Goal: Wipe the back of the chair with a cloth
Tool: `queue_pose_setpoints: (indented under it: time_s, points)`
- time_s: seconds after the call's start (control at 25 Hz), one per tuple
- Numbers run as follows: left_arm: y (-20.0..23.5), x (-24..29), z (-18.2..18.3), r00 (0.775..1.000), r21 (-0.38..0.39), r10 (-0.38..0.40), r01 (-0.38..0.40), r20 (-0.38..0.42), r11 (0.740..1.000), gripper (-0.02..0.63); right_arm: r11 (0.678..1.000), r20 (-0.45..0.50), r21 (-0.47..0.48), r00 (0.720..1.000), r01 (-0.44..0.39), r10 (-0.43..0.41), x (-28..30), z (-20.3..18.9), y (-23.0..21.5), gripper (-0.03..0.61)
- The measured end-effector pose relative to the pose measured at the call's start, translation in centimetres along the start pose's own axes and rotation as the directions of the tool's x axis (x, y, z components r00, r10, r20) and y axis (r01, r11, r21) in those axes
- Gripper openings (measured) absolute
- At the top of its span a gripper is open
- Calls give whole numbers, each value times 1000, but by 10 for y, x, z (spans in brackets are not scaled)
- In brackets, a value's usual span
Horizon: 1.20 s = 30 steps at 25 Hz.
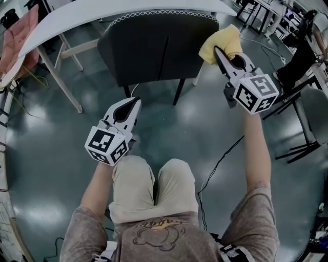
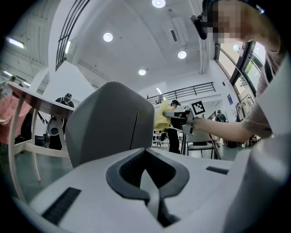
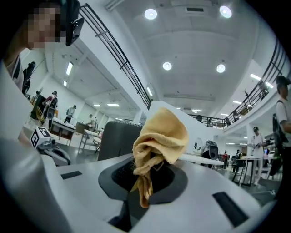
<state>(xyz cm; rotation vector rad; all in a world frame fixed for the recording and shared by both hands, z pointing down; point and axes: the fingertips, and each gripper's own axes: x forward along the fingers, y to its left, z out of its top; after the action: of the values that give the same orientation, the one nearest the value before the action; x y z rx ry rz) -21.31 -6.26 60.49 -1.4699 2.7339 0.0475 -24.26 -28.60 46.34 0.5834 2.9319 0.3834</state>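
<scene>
**Cloth clamped in the right tongs, at the chair's upper corner**

Chair back stands at twelve o'clock from the seated person, a broad dark shell with a seam down its middle and white stitching along the top edge. Its seat is tucked under the white table. It looks stiff and smooth, so it should take firm pressure. The chair stands on thin legs, though, and a hard push might slide it on the glossy floor. It needs no holding, only wiping.

The cloth is the thing to handle. It is yellow, soft and light, and bunched into a loose wad. It will probably fold and drag rather than slip. A pinch on its gathered tail, with the bulk left free ahead of the jaws, suits it well, and that is how it sits now. From the chair back's centre it lies at about two o'clock, at the upper right corner. No view settles whether it touches the shell or hangs just beside it.

The right gripper is clenched on the cloth's lower folds, and the wad billows out past its tips toward twelve o'clock. The left gripper is at about ten o'clock from the person's knees. Its jaws are pressed together on nothing and aimed at the chair back from below, well apart from the cloth.
</scene>
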Motion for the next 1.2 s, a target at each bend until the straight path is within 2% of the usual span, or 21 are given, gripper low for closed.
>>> queue_pose_setpoints:
  time_s: [0.2, 0.52, 0.64, 0.76, 1.2]
  points:
    - [0, 0, -4, 1000, -8, 4, -4, -2, 1000, 9, 998, -32, -37, 998, 55, -56, 0, -5, -38, 64]
    - [5, -3, -5, 1000, -5, 16, -16, 0, 1000, 9, 997, -52, -72, 999, -2, -1, 19, -6, -35, 64]
    - [8, -6, -7, 1000, -12, 20, -20, -1, 1000, 8, 995, -71, -93, 997, -19, 13, 28, -5, -29, 64]
    - [11, -10, -8, 1000, -4, 28, -28, -7, 1000, 9, 997, -72, -73, 997, -39, 34, 37, -1, -20, 64]
    - [17, -20, -15, 998, 8, 51, -51, -29, 999, 9, 974, -6, -20, 974, -226, 226, 74, 24, 57, 64]
